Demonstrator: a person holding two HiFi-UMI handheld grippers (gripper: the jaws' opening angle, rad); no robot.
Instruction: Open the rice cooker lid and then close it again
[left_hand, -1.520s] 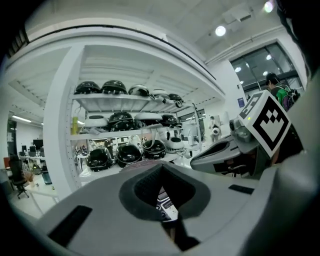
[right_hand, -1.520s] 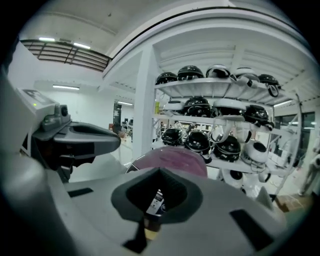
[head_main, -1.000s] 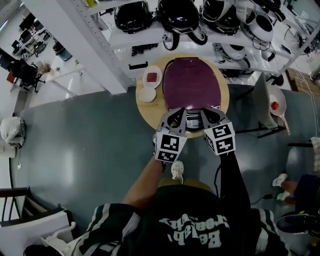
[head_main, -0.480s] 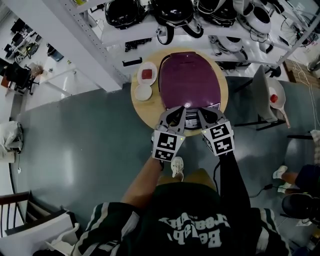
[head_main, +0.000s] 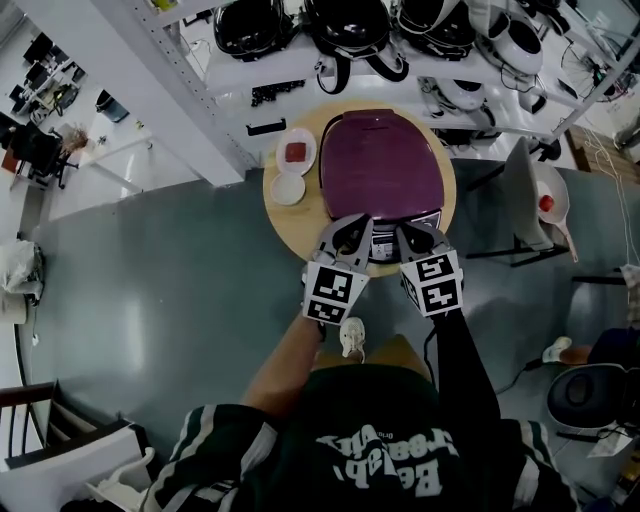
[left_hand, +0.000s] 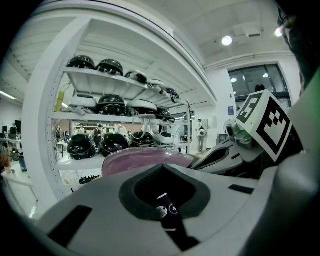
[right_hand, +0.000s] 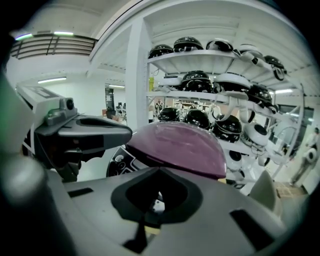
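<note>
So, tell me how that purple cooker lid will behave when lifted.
The lid looks rigid and glossy: probably stiff, somewhat slippery. It likely swings on a rear hinge rather than lifting free. The cooker fills much of the round table, so hard pushing might slide it.

shelves (head_main: 275, 75) close behind rice cooker (head_main: 382, 162)

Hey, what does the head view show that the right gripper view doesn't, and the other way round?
Only the head view: two small dishes beside the cooker, the person's dark shirt, and the marker cubes on the left gripper and right gripper.
Only the right gripper view: the ceiling with its light strips, and the lid's domed shape seen from the side.
Both: the purple lid, the left gripper near its front edge, and the white shelves behind.
</note>
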